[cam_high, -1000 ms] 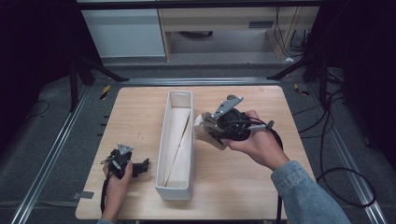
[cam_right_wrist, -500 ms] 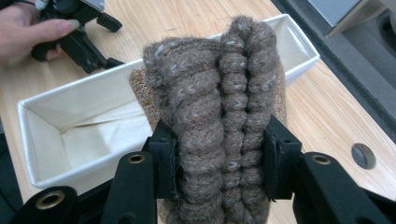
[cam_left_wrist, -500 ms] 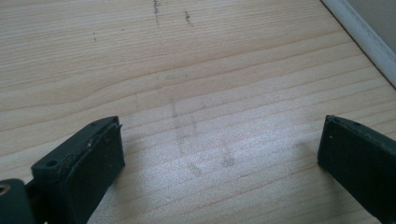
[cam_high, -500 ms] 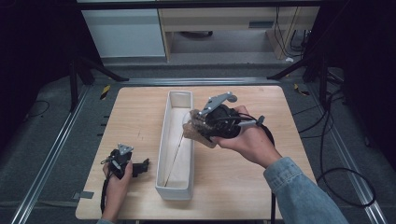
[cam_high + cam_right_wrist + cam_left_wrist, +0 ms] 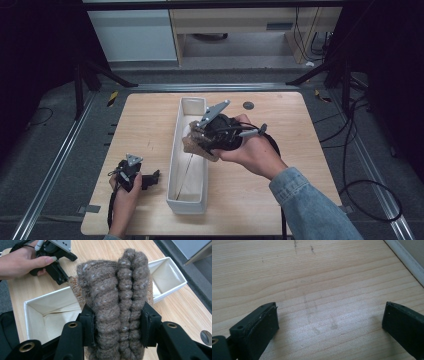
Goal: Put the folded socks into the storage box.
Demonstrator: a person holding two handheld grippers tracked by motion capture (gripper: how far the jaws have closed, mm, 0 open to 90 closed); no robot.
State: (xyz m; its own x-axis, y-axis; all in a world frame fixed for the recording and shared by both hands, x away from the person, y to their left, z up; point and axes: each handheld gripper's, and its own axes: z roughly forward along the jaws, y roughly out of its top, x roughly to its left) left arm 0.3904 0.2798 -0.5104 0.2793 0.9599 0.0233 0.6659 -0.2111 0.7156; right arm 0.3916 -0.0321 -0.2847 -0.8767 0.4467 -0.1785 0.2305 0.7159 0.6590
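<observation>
Gripping a rolled bundle of knitted fabric (image 5: 117,297), the right tool (image 5: 117,325) is pinching the roll between its two black jaws, which are pressing into the wool from either side. The bundle is lying over the long white bin (image 5: 186,195), hanging above its open middle, as the high view is showing. Its yarn is looking thick and fuzzy, a grey-brown flecked with paler strands, and its folded edges are forming plump, rope-like ridges running side by side; a finer, tan knit is peeking out behind them. The bin is appearing narrow and rectangular, with thin, smooth, cream-lined walls and a crease along its floor. The left tool (image 5: 329,325) is resting low over the pale, grained wooden worktop (image 5: 317,277), its jaws standing spread wide with bare wood between them, just beside the bin's white wall. In the high view a denim sleeve (image 5: 310,210) is covering the right forearm.
</observation>
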